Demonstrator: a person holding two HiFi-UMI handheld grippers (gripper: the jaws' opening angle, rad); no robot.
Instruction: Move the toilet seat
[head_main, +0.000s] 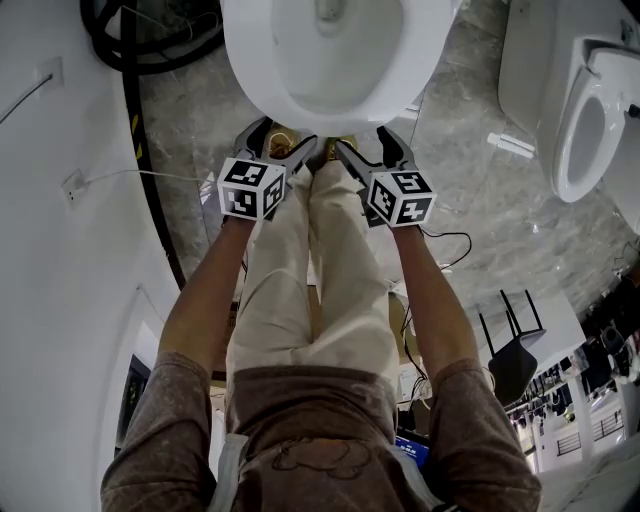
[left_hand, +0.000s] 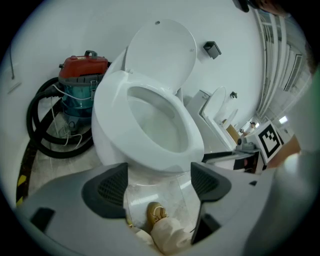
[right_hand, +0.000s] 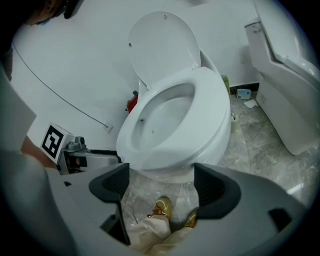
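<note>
Vacuum (left_hand: 82, 75) beside toilet seat (left_hand: 112, 102), left gripper view

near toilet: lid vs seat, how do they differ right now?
Pose: the lid stands raised, leaning back; the seat lies flat on the bowl.
Shape: the lid is a solid oval plate; the seat is a thick ring with an open middle.
Shared: both are plain white.
</note>
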